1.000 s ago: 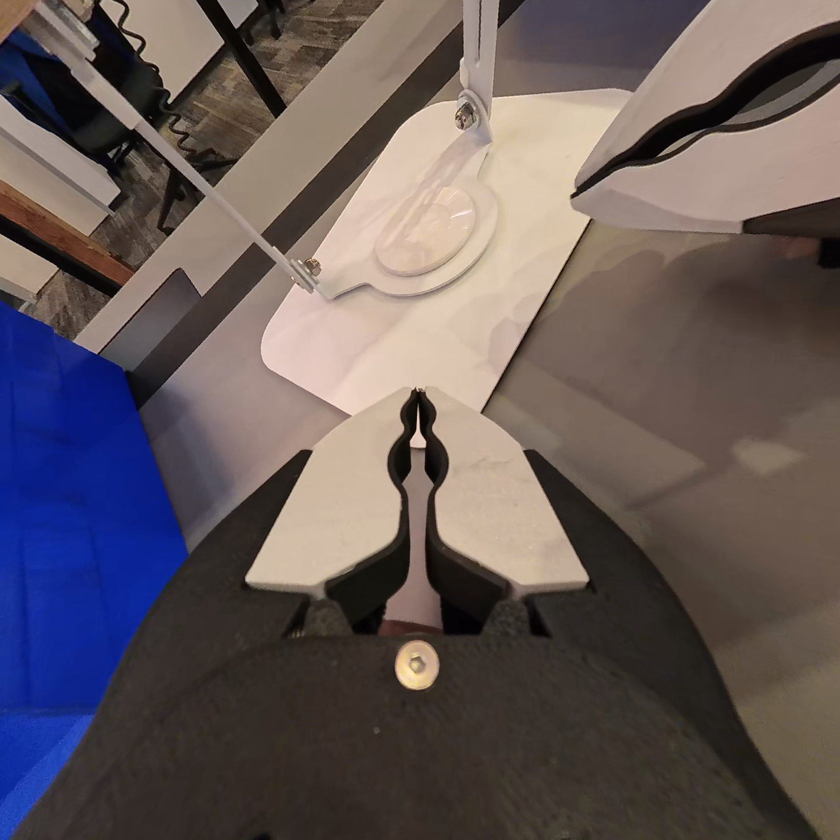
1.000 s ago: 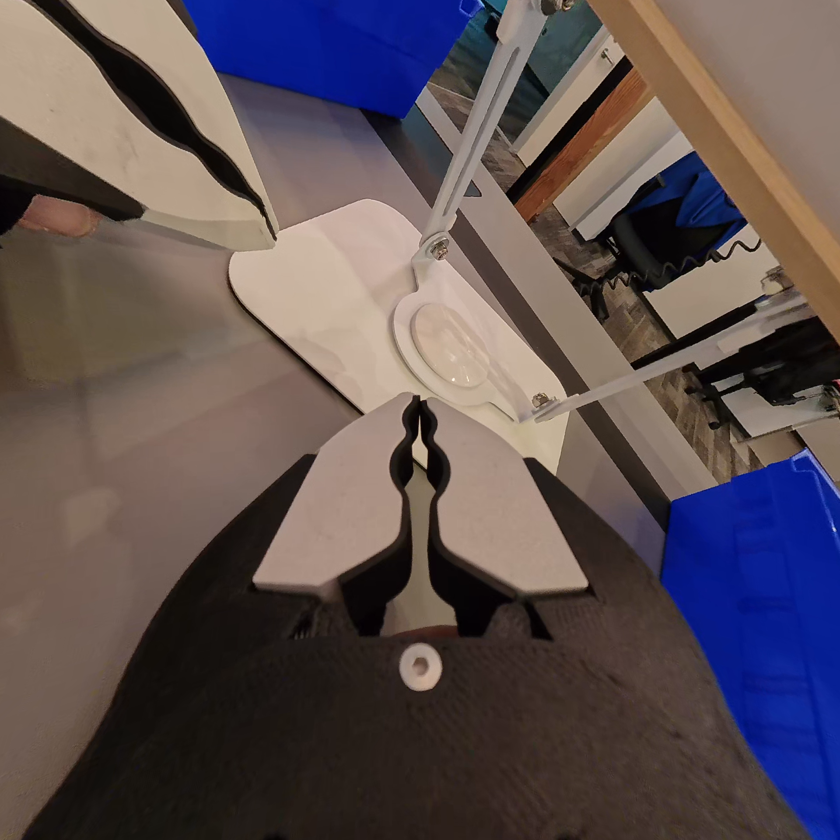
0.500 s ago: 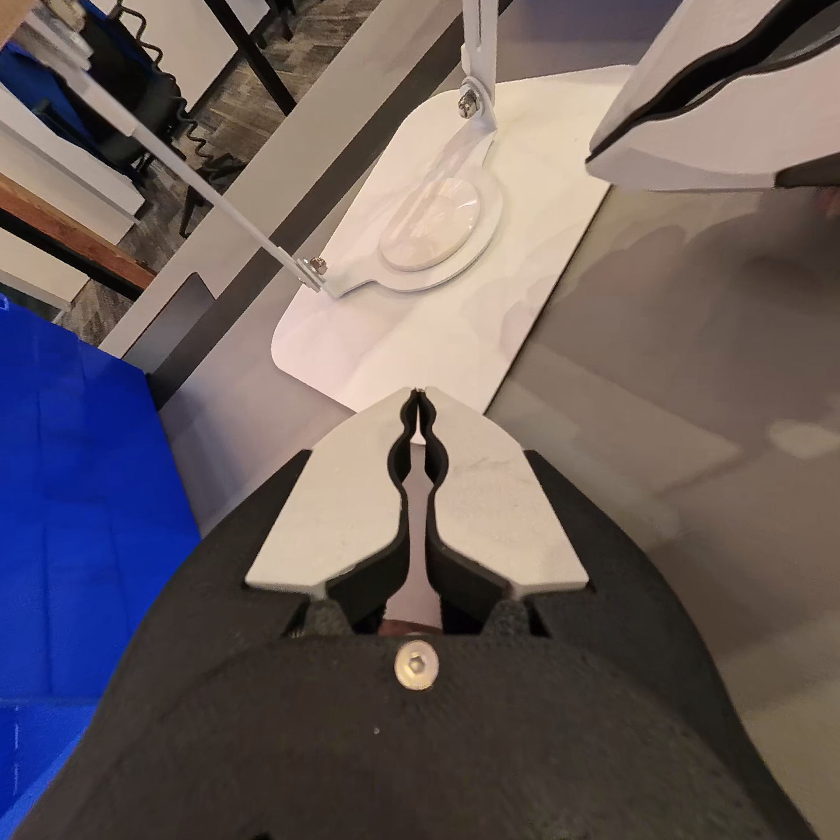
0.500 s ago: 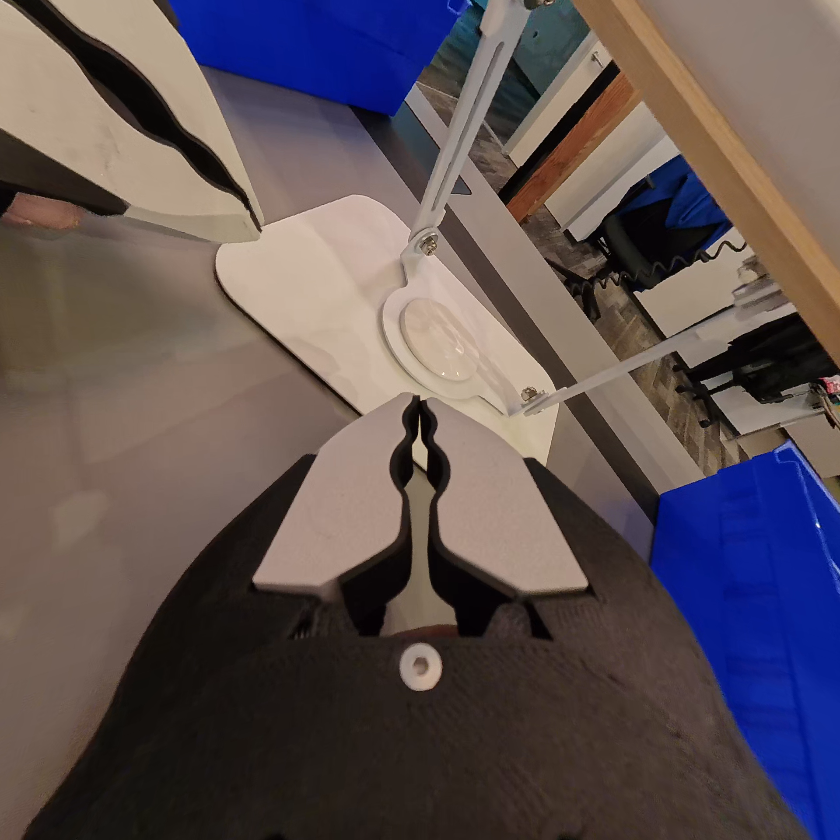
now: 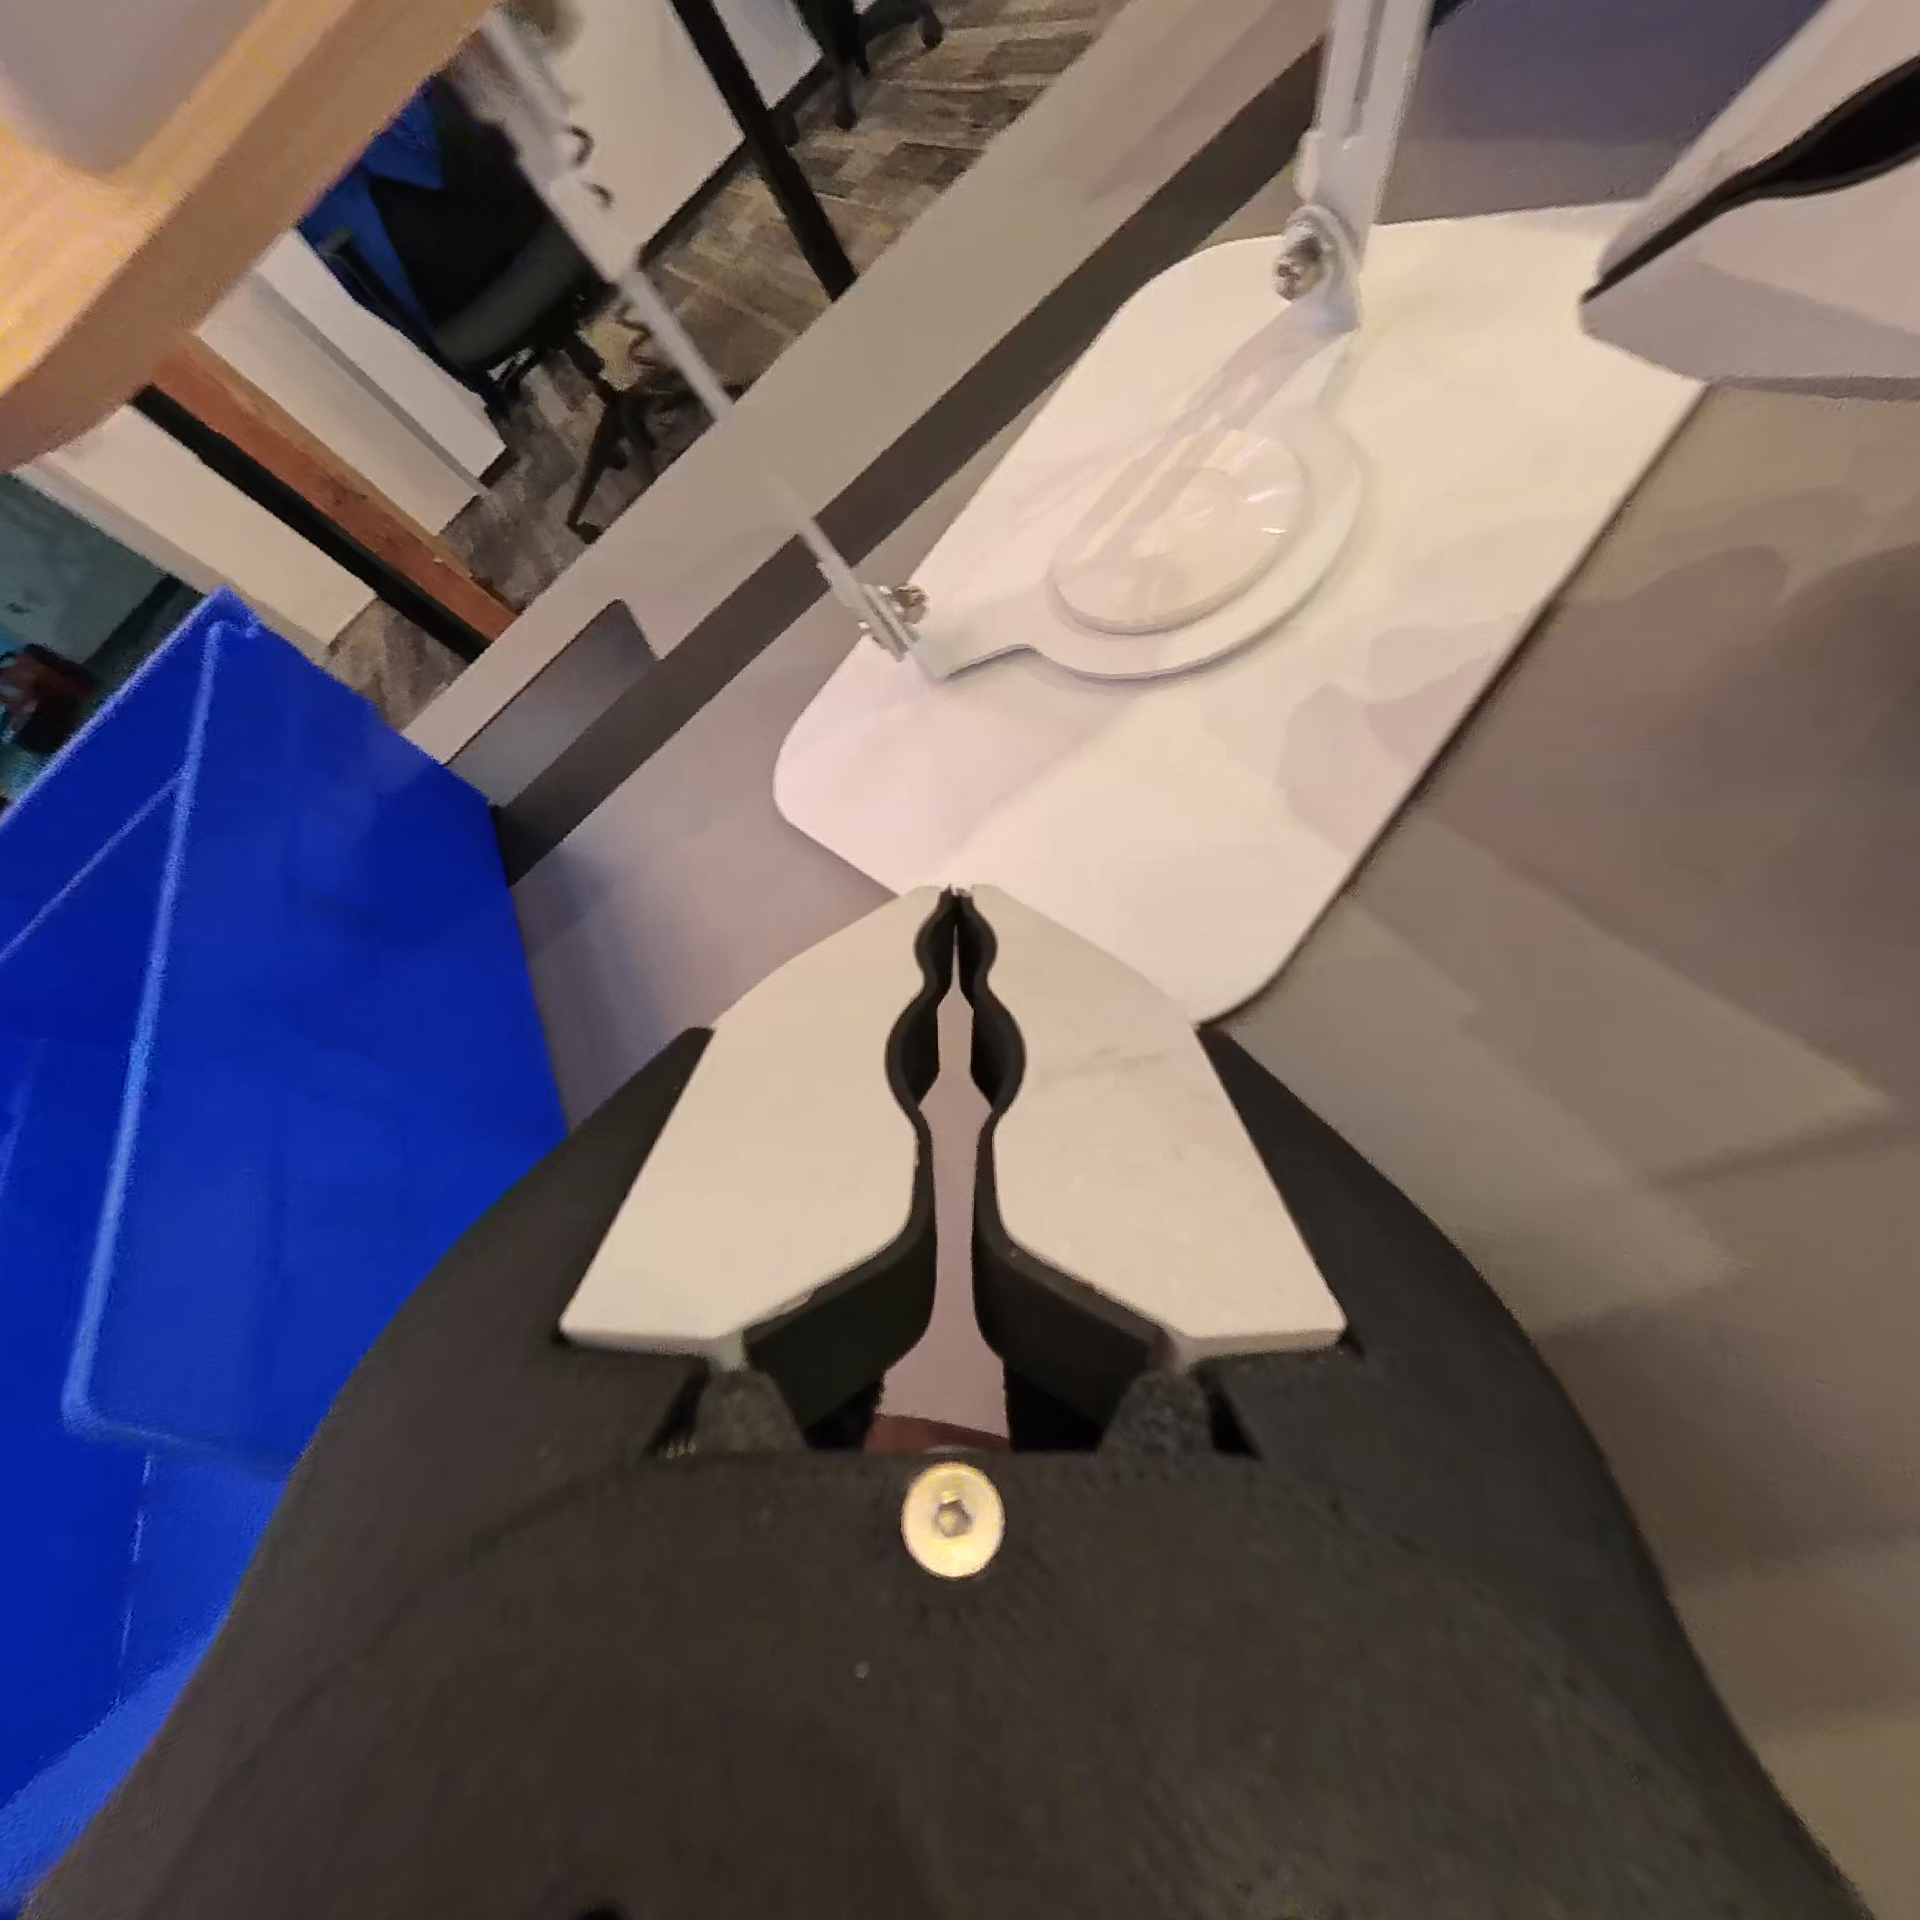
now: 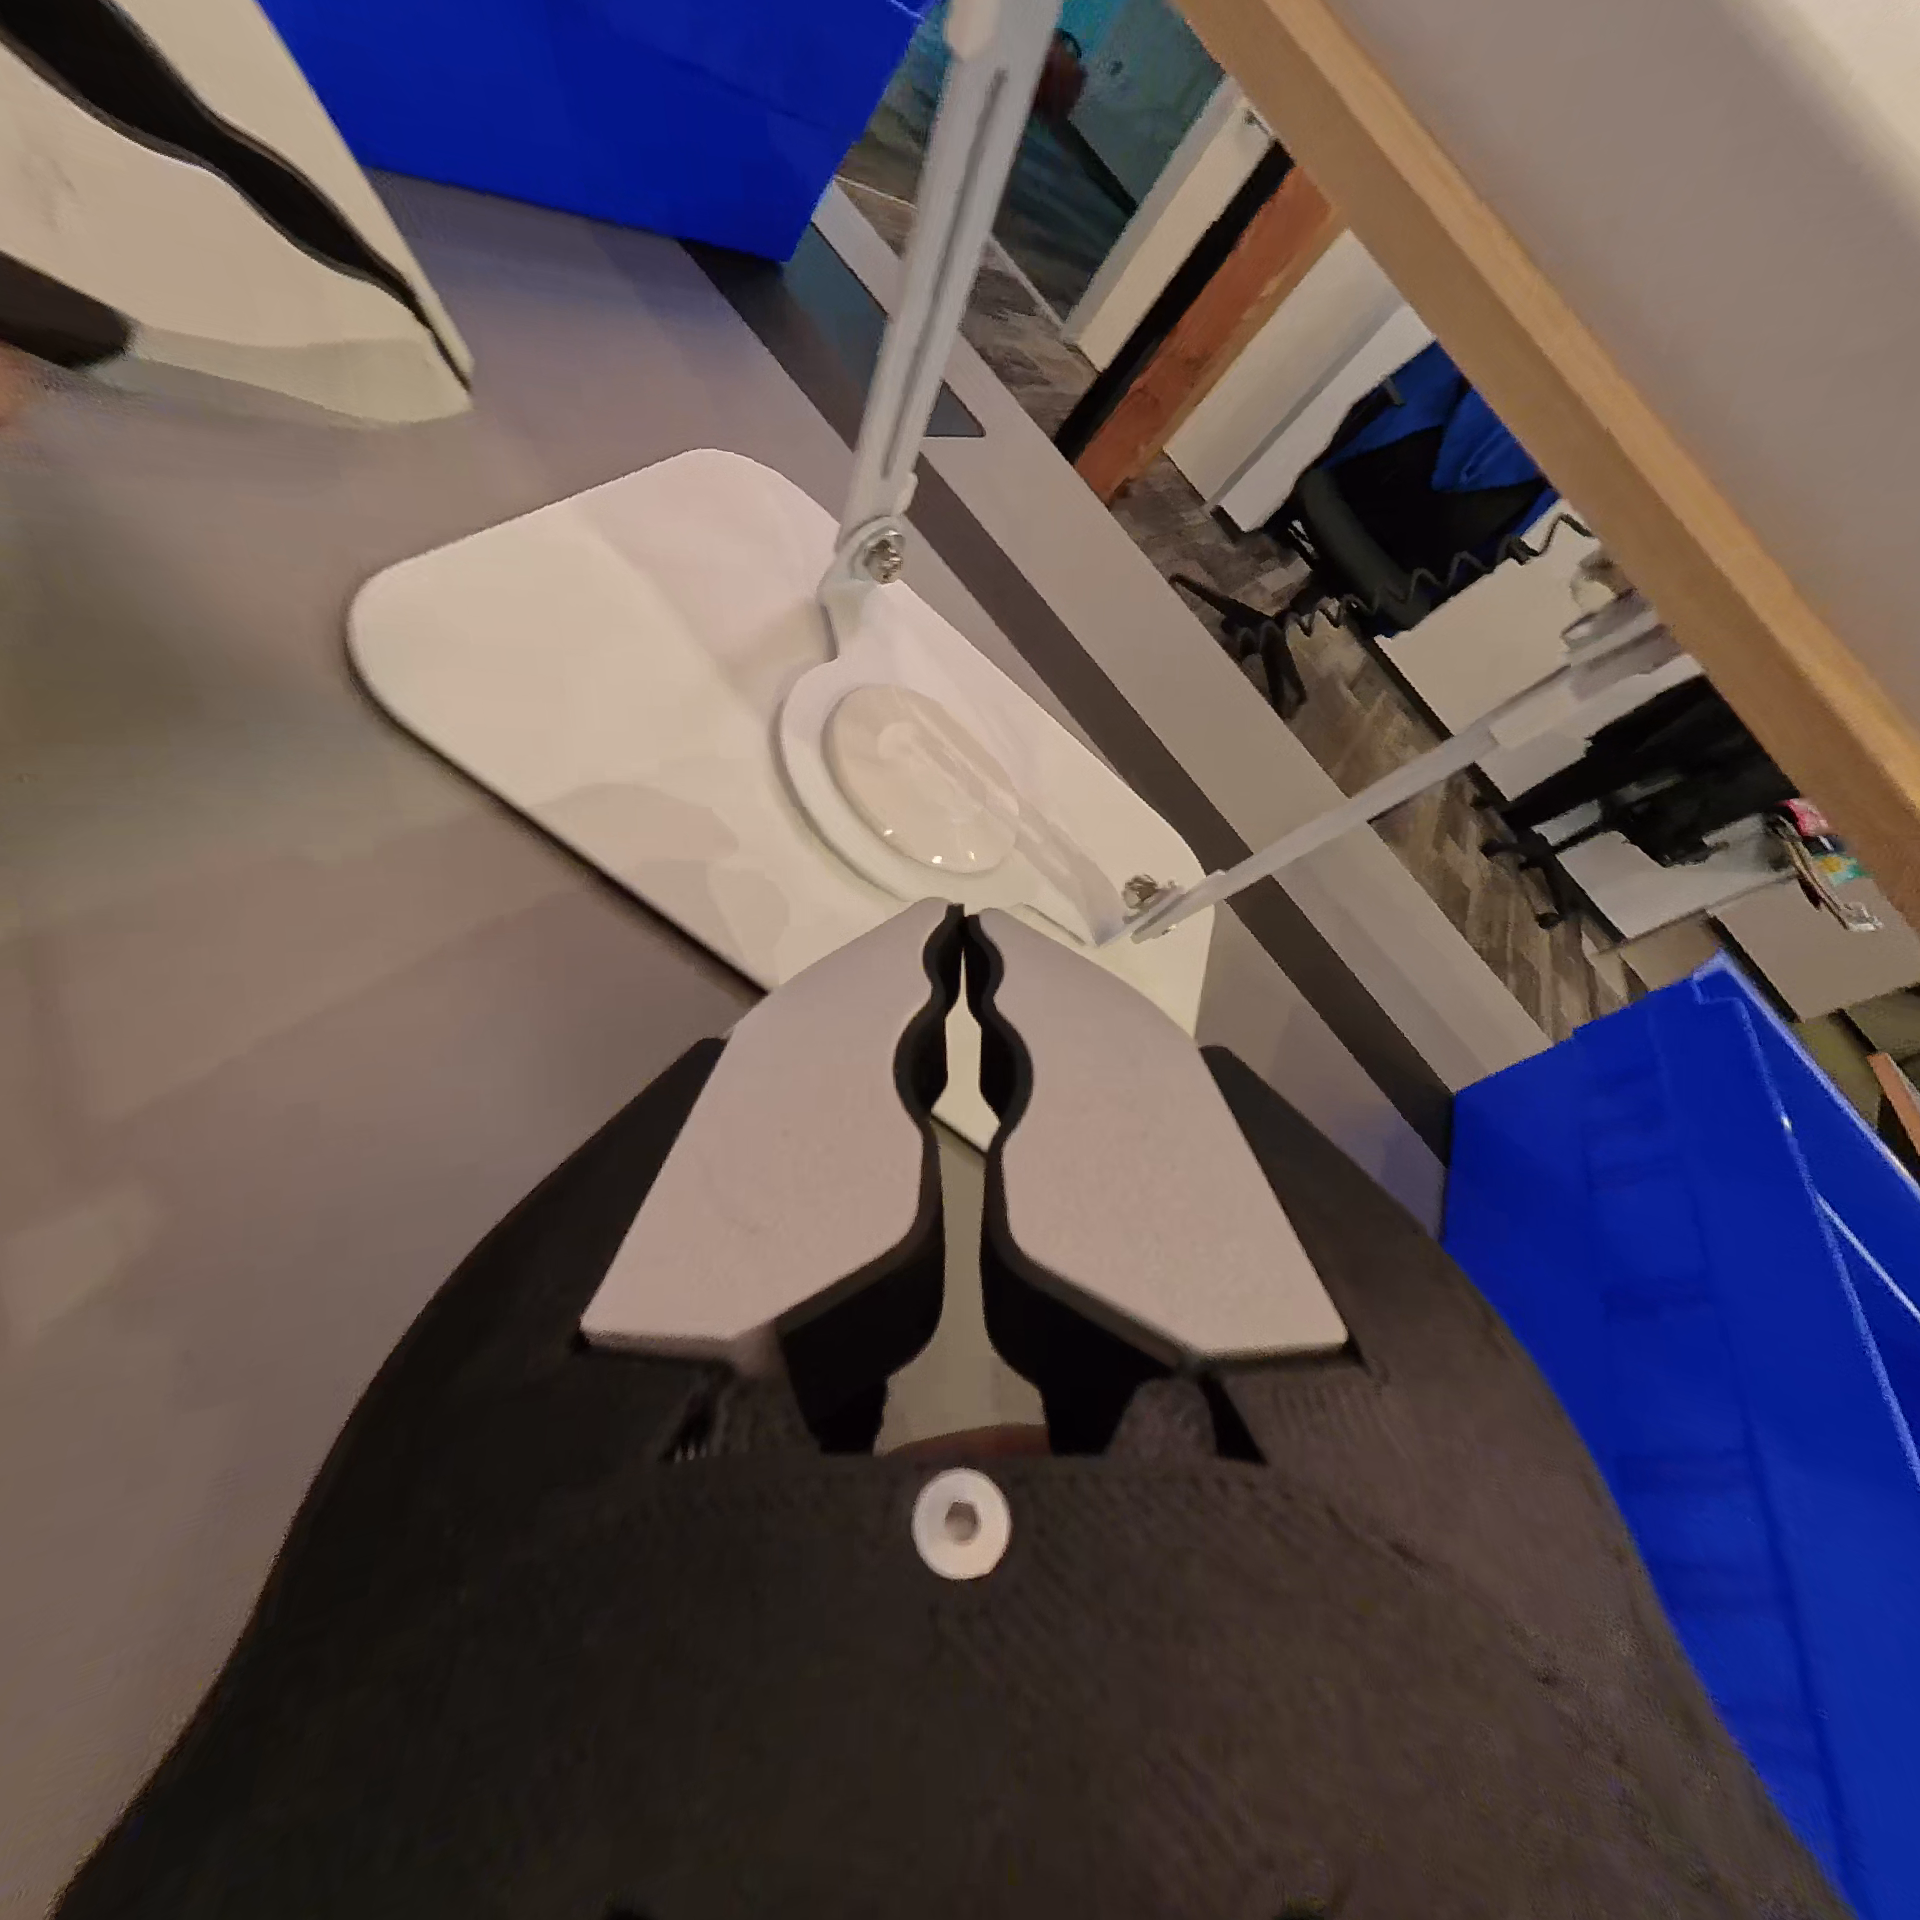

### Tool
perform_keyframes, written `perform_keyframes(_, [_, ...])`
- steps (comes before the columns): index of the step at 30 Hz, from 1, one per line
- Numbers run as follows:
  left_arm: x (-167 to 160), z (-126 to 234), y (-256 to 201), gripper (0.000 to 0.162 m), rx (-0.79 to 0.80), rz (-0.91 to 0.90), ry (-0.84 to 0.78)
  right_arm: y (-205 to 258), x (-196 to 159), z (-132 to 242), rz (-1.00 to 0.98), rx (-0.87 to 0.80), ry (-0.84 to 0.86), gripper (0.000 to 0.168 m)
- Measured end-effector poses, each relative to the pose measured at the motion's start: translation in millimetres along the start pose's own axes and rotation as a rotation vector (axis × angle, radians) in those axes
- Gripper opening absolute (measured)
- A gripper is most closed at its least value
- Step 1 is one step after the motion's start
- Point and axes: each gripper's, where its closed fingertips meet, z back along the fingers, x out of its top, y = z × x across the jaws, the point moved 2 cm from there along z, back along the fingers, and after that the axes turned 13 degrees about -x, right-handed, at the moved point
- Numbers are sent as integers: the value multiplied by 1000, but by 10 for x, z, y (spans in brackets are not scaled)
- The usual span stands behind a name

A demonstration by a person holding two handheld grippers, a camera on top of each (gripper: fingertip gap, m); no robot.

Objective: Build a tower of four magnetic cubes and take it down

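Grey tabletop (image 5: 1558, 1039) fills most of both wrist views, and on it lies a flat white rounded-corner base plate (image 5: 1143, 831) carrying a round clear disc (image 5: 1184, 540) in a white bracket, from which two thin white metal struts (image 5: 1340, 104) rise at angles. The left gripper (image 5: 954, 894), with pale grey finger plates edged in black rubber on a black textured body, has its tips pressed together with nothing between them; it hangs just short of the plate's near edge. The right gripper (image 6: 958, 912), built the same way, is likewise closed tip to tip and empty, its tips over the near end of the plate beside the lower strut's bolt (image 6: 1143, 888). Each gripper also shows as a large pale wedge in the other's view, at the upper corner. A blue plastic bin (image 5: 239, 1039) stands at the left gripper's left, and another blue plastic bin (image 6: 1714, 1299) at the right gripper's right. The four magnetic cubes appear in neither view, so their place cannot be told.
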Motion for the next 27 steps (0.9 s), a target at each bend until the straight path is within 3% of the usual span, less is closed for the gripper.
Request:
perform_keyframes(1, [5,2,47,0,22,18,-7,-22,1,-26,-2,-19,9,0])
perform_keyframes(4, [63,29,154,0,89,76,-54,-142,41,-57,2,-113,16,0])
perform_keyframes(10, [236,79,184,0,143,225,-175,-38,254,-45,-306,-111,43,0])
perform_keyframes(14, [329,29,94,0,161,222,-181,76,402,-18,-293,-143,10,0])
perform_keyframes(27, [435,-36,26,0,175,237,-199,-53,340,-23,-392,-145,10,0])
